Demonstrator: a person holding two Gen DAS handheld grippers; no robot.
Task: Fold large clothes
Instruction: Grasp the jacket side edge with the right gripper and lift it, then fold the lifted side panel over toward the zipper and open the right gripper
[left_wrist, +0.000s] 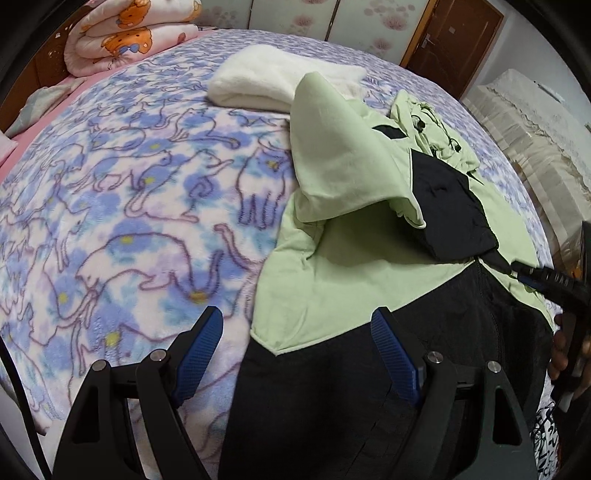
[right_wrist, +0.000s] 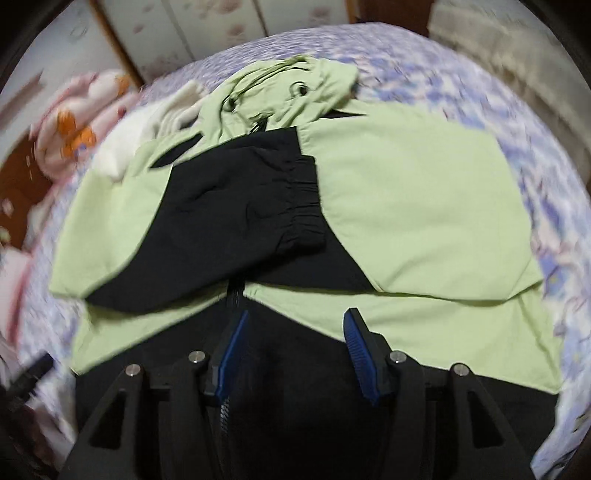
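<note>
A light green and black hooded jacket (left_wrist: 351, 266) (right_wrist: 424, 192) lies spread on the bed. Its hood (right_wrist: 295, 85) is at the far end. Both sleeves are folded in over the chest, the black sleeve (right_wrist: 236, 214) crossing the middle. In the left wrist view the green part of one sleeve (left_wrist: 343, 155) stands up in a peak. My left gripper (left_wrist: 295, 317) hovers open over the jacket's near left corner with nothing between its pads. My right gripper (right_wrist: 297, 317) is open above the black hem beside the zipper (right_wrist: 234, 295), also holding nothing.
The bed carries a purple and blue cat-print blanket (left_wrist: 129, 184). A folded white towel (left_wrist: 273, 81) lies beyond the jacket, and a rolled pink quilt (left_wrist: 125, 33) sits at the far left. A person's hand (left_wrist: 565, 354) shows at the right edge. A wooden door (left_wrist: 454, 44) stands behind.
</note>
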